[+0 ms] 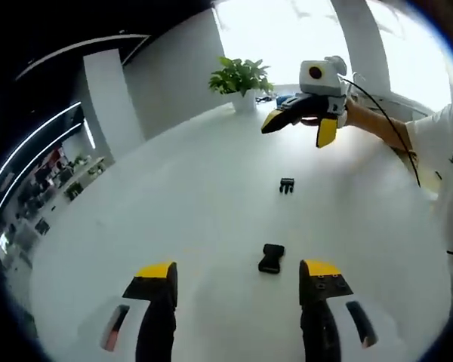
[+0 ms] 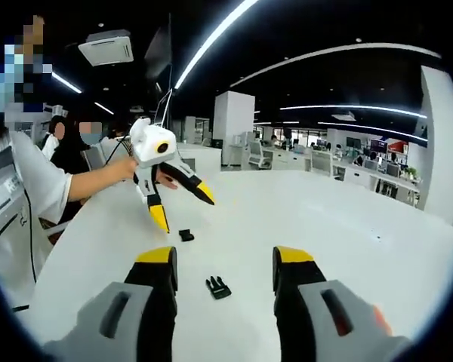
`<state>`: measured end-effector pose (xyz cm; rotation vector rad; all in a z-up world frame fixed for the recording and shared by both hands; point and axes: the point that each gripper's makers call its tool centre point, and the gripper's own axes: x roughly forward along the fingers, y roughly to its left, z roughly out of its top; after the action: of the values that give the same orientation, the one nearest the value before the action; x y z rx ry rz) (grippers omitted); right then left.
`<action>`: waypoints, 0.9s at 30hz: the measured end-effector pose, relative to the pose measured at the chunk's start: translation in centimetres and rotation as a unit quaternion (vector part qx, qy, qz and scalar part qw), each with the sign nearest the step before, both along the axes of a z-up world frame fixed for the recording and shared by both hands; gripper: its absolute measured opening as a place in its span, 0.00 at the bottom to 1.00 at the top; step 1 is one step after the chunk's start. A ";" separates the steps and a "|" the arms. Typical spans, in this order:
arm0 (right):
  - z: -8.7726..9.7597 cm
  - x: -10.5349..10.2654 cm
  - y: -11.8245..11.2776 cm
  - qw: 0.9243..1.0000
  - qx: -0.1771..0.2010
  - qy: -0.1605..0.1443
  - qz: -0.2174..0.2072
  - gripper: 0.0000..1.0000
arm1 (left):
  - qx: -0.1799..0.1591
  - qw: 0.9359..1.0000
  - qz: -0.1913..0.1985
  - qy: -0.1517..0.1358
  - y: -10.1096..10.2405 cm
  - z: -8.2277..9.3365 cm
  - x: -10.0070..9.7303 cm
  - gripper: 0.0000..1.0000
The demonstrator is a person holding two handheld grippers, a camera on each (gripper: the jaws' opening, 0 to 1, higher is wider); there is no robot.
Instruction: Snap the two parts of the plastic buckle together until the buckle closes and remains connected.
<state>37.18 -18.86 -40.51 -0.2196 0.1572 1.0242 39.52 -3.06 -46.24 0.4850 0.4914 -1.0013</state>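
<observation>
A broad white surface (image 1: 211, 188) stretches across an open-plan office, lit by long ceiling light strips (image 2: 211, 38) and flanked by a white pillar (image 2: 232, 117) and rows of distant desks. At its far edge in the left gripper view stands a potted plant (image 1: 241, 79).

Two hand-held grippers face each other over the surface. In the left gripper view, the left gripper (image 1: 238, 283) rises from the near edge with its yellow-tipped black fingers (image 1: 157, 275) spread wide and holding nothing; across the surface the right gripper (image 1: 300, 127), gripped by a person's hand (image 1: 355, 113) in a white sleeve, hangs above the surface with its fingers parted and empty. In the right gripper view the roles swap: the right gripper's own fingers (image 2: 294, 260) stand wide apart and empty in the foreground, while the left gripper (image 2: 183, 205) hovers at the far left, fingers open.

The plastic buckle lies in two separate pieces on the surface, well apart and between the two grippers. The socket half (image 1: 271, 258) rests just ahead of the left gripper's fingers. The pronged half (image 1: 287, 185) lies farther off, nearer the right gripper; in the right gripper view it sits between that gripper's fingers.
</observation>
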 end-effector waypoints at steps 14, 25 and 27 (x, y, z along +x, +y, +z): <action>-0.8 2.9 0.7 0.999 -0.025 0.007 0.025 0.75 | -0.081 0.997 0.009 -0.005 -0.6 2.5 1.4 0.77; -2.9 3.2 0.1 0.998 -0.048 0.004 0.050 0.73 | -0.068 0.997 -0.023 -0.007 -0.1 1.4 -0.1 0.76; -3.4 3.1 0.0 0.997 -0.049 0.005 0.057 0.73 | -0.069 0.997 -0.024 -0.006 0.0 1.3 -0.2 0.74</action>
<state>40.29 -18.85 -43.88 -0.3153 0.2056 1.1327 39.28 -3.04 -44.90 0.3792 0.3985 -1.0695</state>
